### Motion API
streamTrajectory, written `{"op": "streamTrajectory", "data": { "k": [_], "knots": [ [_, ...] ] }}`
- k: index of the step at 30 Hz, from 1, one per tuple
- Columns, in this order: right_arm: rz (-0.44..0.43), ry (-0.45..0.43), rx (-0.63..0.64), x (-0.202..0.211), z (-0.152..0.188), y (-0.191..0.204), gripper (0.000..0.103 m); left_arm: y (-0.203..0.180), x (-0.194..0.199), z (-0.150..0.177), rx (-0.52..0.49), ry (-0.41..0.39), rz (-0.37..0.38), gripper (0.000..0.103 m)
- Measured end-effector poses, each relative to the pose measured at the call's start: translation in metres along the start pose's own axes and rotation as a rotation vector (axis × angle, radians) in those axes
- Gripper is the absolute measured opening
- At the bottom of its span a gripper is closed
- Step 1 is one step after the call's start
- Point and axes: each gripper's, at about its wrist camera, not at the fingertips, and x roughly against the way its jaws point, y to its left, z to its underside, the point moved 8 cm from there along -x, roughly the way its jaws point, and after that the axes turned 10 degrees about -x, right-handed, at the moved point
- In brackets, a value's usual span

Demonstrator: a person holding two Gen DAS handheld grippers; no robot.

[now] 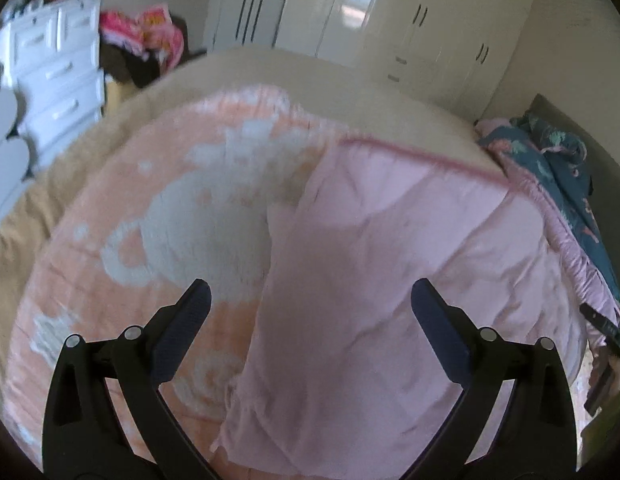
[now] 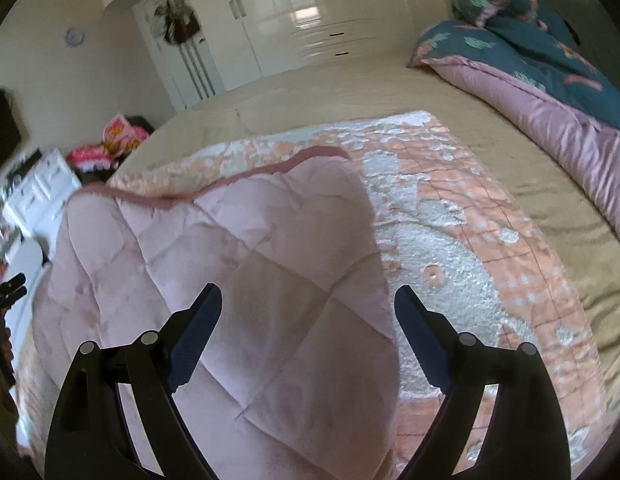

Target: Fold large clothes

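Observation:
A large quilted blanket lies on the bed, its orange-and-white patterned side (image 1: 181, 208) up. A flap showing the plain pink underside (image 1: 390, 248) is folded over it, edged with a darker pink trim (image 1: 422, 156). My left gripper (image 1: 310, 296) is open and empty above the flap's left edge. In the right wrist view the pink flap (image 2: 245, 264) fills the left and the patterned side (image 2: 450, 248) runs to the right. My right gripper (image 2: 307, 300) is open and empty above the flap's right edge. The other gripper's tip (image 2: 7, 290) shows at the far left.
The tan bed sheet (image 2: 510, 160) surrounds the blanket. A teal floral and mauve duvet (image 2: 550, 80) is bunched at the head of the bed. White wardrobes (image 1: 390, 20) line the far wall. A white dresser (image 1: 57, 64) and a pink clothes pile (image 1: 149, 32) stand beside the bed.

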Motion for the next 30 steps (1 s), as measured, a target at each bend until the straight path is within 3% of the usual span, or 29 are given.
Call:
{"op": "streamTrajectory", "data": {
  "k": [2, 4, 5, 6, 7, 8, 9, 10, 12, 20, 30],
  "knots": [
    [0.020, 0.007, 0.031, -0.005, 0.005, 0.002, 0.087, -0.001, -0.011, 0.012, 0.009, 0.050, 0.011, 0.092],
    [0.036, 0.010, 0.033, -0.010, 0.007, -0.001, 0.084, -0.011, -0.019, 0.019, -0.002, 0.075, 0.033, 0.061],
    [0.038, 0.012, 0.024, -0.013, 0.008, -0.002, 0.079, -0.017, -0.020, 0.019, -0.023, 0.070, 0.015, 0.040],
    [0.039, 0.013, 0.010, -0.014, 0.008, -0.005, 0.077, -0.019, -0.021, 0.020, -0.033, 0.066, 0.002, 0.025],
    [0.036, 0.013, -0.014, -0.015, 0.007, -0.008, 0.070, -0.022, -0.022, 0.019, -0.038, 0.063, -0.002, 0.016],
    [0.035, 0.017, -0.037, -0.016, 0.006, -0.010, 0.054, -0.024, -0.022, 0.017, -0.036, 0.059, -0.004, 0.011],
    [0.039, 0.024, -0.055, -0.018, 0.005, -0.013, 0.043, -0.024, -0.020, 0.014, -0.023, 0.056, -0.005, 0.009],
    [0.034, 0.030, -0.073, -0.018, 0.003, -0.015, 0.024, -0.024, -0.019, 0.010, -0.009, 0.051, -0.004, 0.008],
    [0.017, 0.018, -0.078, -0.015, -0.004, -0.013, 0.015, -0.024, -0.017, 0.003, 0.005, 0.033, -0.008, 0.008],
    [0.141, 0.008, -0.032, -0.040, -0.035, -0.003, 0.012, -0.019, -0.037, -0.022, 0.018, 0.035, -0.074, 0.008],
    [0.220, 0.060, -0.102, -0.083, -0.026, -0.033, 0.013, -0.011, -0.063, -0.017, 0.033, 0.085, -0.122, 0.010]
  ]
}}
